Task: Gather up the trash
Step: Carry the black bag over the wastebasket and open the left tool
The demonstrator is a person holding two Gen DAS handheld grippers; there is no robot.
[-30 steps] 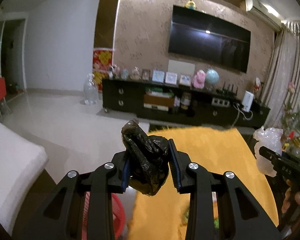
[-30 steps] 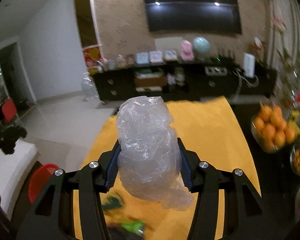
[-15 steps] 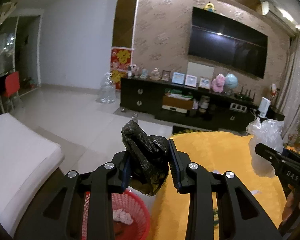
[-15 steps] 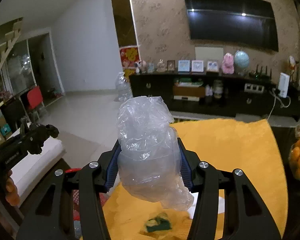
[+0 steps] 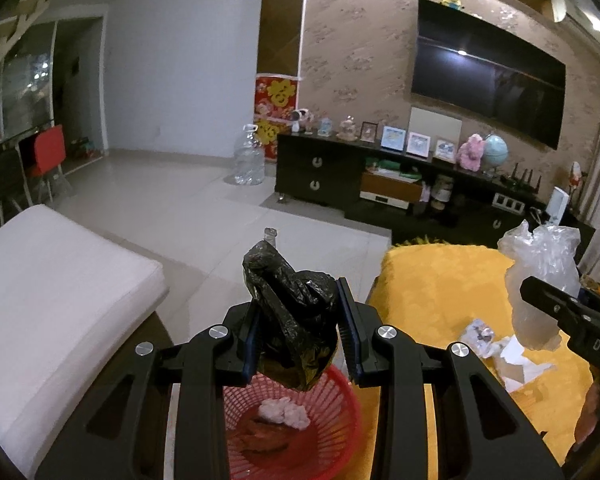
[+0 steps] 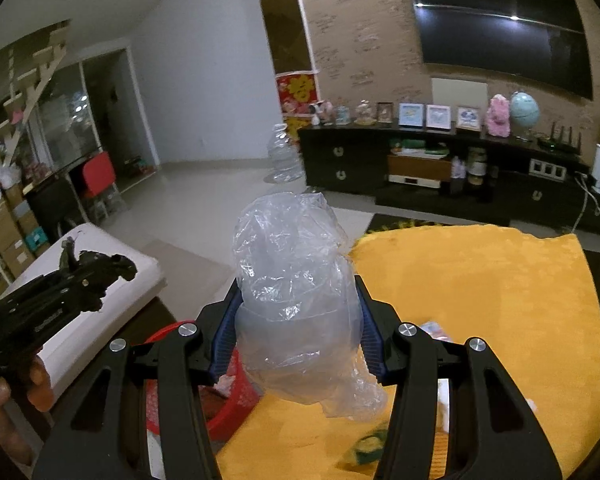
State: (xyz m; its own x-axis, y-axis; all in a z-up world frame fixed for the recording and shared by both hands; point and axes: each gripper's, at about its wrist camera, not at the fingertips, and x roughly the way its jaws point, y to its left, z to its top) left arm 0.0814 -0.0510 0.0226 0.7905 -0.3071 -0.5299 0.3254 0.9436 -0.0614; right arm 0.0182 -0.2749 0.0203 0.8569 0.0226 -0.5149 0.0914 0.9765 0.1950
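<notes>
Since the earlier frame we have swung both grippers leftward, so the red basket now fills the bottom centre of the left wrist view instead of only peeking in. Our left gripper is clamped on a crumpled black plastic bag, which hangs between its fingers directly above the basket. Inside the basket we see a pale wad of tissue on the reddish bottom.

Our right gripper pinches a crumpled clear plastic bag, which bulges above the fingers and trails below them. In the right wrist view this bag sits at centre frame, over the near left edge of the yellow tablecloth, with the basket rim showing just to the lower left of it. In the left wrist view the same clear bag appears at the right edge of the frame, above the cloth.

More scraps lie on the cloth: white paper pieces at lower right of the left view and a green wrapper at the bottom of the right view. A white cushion fills the left side, and a dark television hangs upper right.
</notes>
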